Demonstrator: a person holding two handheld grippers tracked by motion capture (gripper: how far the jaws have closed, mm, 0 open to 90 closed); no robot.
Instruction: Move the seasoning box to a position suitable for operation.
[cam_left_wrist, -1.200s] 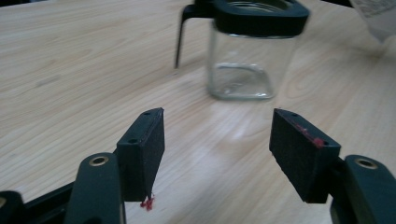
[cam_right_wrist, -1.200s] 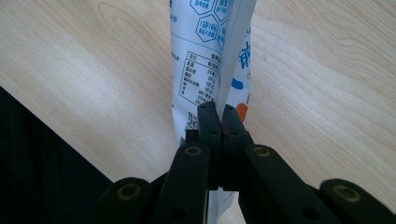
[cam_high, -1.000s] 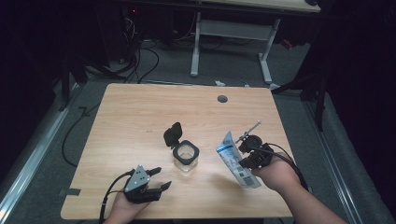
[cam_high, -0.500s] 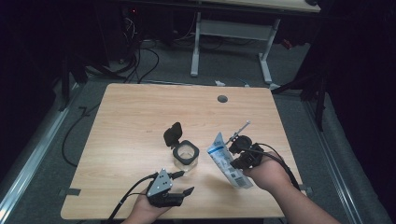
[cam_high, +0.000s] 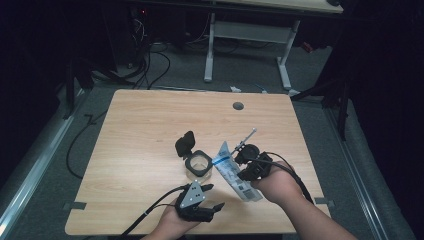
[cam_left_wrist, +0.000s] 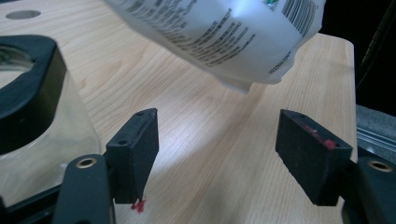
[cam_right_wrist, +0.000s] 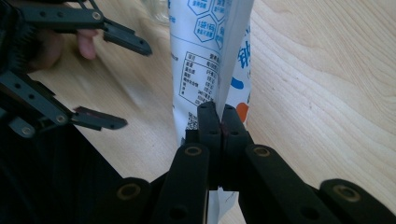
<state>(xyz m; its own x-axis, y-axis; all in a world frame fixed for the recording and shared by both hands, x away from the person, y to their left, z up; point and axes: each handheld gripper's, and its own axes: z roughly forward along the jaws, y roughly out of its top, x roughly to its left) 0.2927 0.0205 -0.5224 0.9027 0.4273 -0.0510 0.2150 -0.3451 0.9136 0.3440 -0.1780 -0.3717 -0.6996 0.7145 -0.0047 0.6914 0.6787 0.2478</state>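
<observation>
Wooden bench (cam_high: 150, 130): right gripper (cam_high: 248, 167) clenches the pouch (cam_high: 232, 172), slanting toward the jar (cam_high: 200, 163); left gripper (cam_high: 212, 197) fingers just opening, empty, below.

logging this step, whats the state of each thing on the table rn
pouch: pinched at its edge by the right gripper, tilted over the jar, off the table
jar: upright on the table, lid open
lid: flipped back, standing up behind the jar
left gripper: jaws open and just opening wider, nothing between them
right gripper: shut on the pouch
</observation>
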